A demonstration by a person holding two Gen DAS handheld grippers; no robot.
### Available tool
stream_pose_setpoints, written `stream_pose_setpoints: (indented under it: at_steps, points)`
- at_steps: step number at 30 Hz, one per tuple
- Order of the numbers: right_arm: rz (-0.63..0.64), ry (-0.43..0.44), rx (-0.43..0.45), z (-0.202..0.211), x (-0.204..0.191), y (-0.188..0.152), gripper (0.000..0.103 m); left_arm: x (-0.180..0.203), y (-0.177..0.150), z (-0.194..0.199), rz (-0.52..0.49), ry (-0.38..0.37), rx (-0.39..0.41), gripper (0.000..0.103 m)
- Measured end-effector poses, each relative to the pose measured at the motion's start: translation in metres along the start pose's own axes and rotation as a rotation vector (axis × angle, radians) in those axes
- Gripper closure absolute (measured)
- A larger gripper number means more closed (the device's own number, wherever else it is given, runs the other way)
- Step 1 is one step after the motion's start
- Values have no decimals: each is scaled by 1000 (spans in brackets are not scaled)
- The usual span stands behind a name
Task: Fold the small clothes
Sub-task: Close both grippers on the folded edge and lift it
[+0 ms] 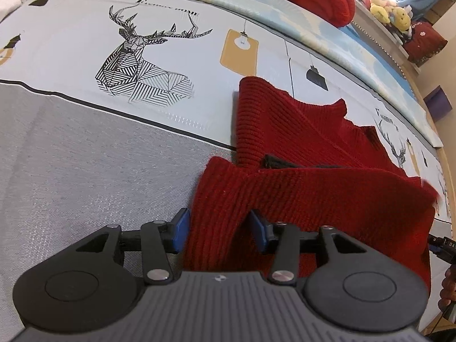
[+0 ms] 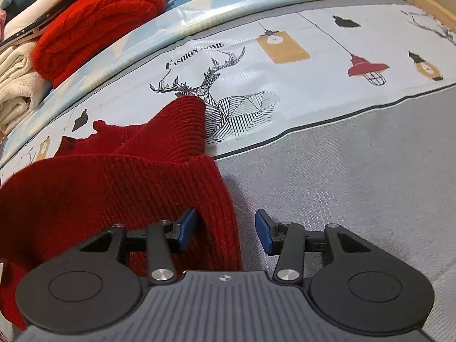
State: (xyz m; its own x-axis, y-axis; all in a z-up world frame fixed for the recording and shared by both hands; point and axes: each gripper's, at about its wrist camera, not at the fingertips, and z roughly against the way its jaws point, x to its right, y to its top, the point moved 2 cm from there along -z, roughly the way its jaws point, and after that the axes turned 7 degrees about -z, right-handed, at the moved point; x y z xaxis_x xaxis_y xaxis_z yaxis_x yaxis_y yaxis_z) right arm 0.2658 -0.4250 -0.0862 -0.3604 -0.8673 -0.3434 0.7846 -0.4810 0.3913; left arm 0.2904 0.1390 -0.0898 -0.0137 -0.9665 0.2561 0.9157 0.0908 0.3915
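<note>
Right, I'm seeing both claws apart, unclamped: sweater (image 1: pixel 299 188) edge sitting between left claw (image 1: pixel 218 232) pads, inside right claw's (image 2: pixel 225 230) left pad (image 2: pixel 186 229).

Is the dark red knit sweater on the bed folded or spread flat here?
Partly folded: the dark red ribbed knit sweater has its near edge doubled over the rest, and a sleeve sticks out beyond.

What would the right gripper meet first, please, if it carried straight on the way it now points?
Probably the right gripper would meet the red knit sweater, whose edge lies between its open fingers; just beside that is the grey bed cover. Depth is unclear.
</note>
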Motion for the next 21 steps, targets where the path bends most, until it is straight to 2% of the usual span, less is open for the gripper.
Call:
stream_pose_setpoints:
  at_steps: [4, 7, 9, 10, 11, 12, 13, 16, 19, 21]
  points:
    - [-25, 19, -15, -1, 1, 1, 57, -2, 1, -2, 18, -9, -8, 52]
    - [-29, 46, -23, -1, 1, 1, 73, -3, 1, -3, 18, -7, -11, 51]
    - [-21, 53, -22, 0, 0, 1, 88, -2, 1, -3, 17, -7, -10, 52]
    - [-11, 55, -20, 1, -2, 1, 90, -2, 1, -2, 14, -9, -10, 53]
    - [-3, 54, -13, 2, -3, 0, 91, -1, 1, -2, 8, -16, -7, 66]
    - [0, 55, -3, 4, -4, 0, 91, 0, 1, 0, 1, -27, -4, 90]
    - [-3, 63, 9, 7, -3, 1, 91, 1, 1, 2, -9, -30, 1, 90]
    - [-54, 100, 87, 24, 2, 8, 92, 13, 1, 23, -120, 37, 71, 91]
    - [-115, 172, 201, 51, 6, 14, 93, 20, 1, 55, -159, 45, 211, 92]
    - [-84, 202, 291, 68, 0, 15, 93, 22, 3, 73, -157, 63, 312, 92]
